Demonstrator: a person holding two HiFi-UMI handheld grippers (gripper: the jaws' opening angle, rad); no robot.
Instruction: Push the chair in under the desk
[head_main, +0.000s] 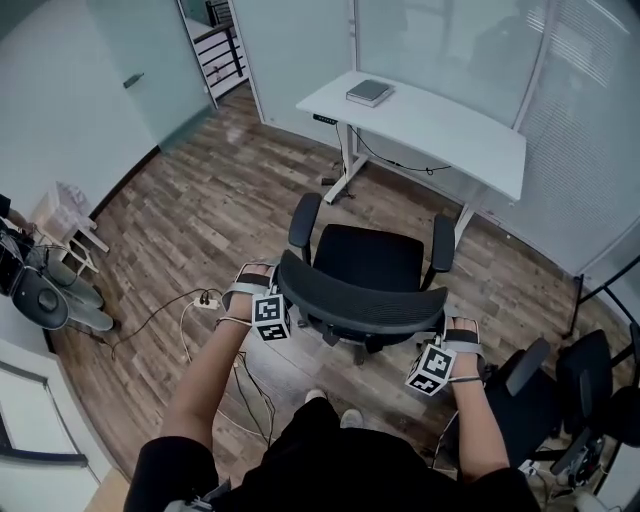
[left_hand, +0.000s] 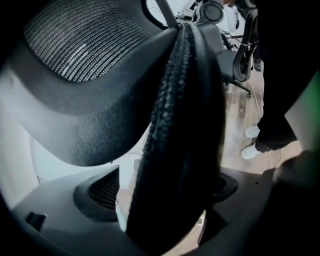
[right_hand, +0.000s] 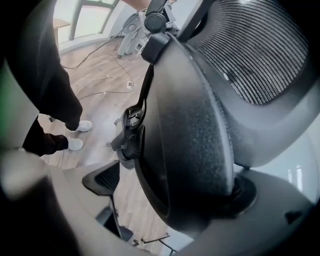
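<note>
A black mesh office chair (head_main: 365, 258) stands on the wood floor, facing the white desk (head_main: 420, 125) and still well short of it. My left gripper (head_main: 283, 293) holds the left edge of the backrest (head_main: 360, 300); my right gripper (head_main: 446, 338) holds its right edge. In the left gripper view the backrest's edge (left_hand: 175, 150) fills the space between the jaws of my left gripper (left_hand: 165, 195). The right gripper view shows my right gripper (right_hand: 175, 190) shut on the backrest's rim (right_hand: 190, 140) in the same way. The fingertips are mostly hidden by the backrest in the head view.
A grey book (head_main: 369, 92) lies on the desk's far left corner. A second black chair (head_main: 560, 390) stands close at the right. Cables and a power strip (head_main: 205, 300) lie on the floor at the left, near a floor fan (head_main: 45, 300). Glass walls stand behind the desk.
</note>
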